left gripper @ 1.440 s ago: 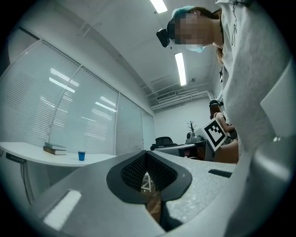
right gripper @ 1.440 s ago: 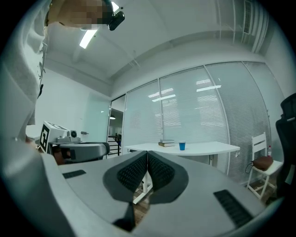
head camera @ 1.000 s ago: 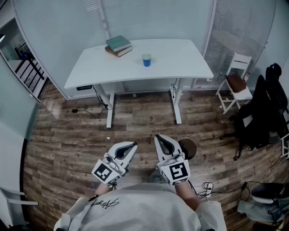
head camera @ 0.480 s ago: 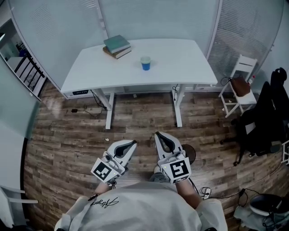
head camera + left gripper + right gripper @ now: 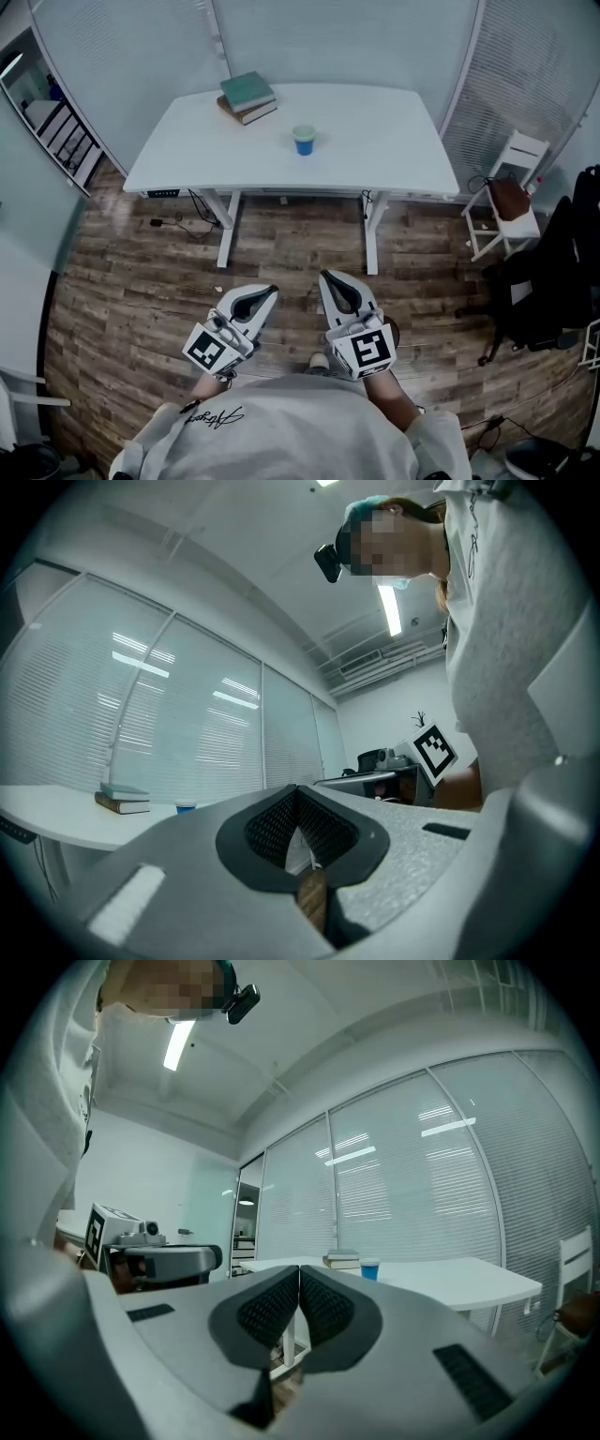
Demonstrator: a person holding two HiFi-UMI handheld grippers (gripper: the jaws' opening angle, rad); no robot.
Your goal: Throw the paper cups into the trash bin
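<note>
A blue paper cup [image 5: 304,140] stands upright near the middle of the white table [image 5: 394,122], far ahead of both grippers. It also shows small in the left gripper view as the cup [image 5: 186,807] and in the right gripper view as the cup [image 5: 369,1268]. My left gripper [image 5: 265,292] and right gripper [image 5: 328,277] are held side by side over the wooden floor, pointing at the table. Both are shut, their tips meeting with nothing between them, as seen at the left gripper [image 5: 297,793] and right gripper [image 5: 299,1273].
Two stacked books [image 5: 248,97] lie at the table's back left. A white chair [image 5: 511,192] with a brown bag stands to the right, with dark coats [image 5: 553,272] beside it. Cables [image 5: 173,223] lie on the floor under the table's left side.
Both grippers and the person have moved forward, so the table and cup sit lower and nearer in the head view. The jaws stayed shut.
</note>
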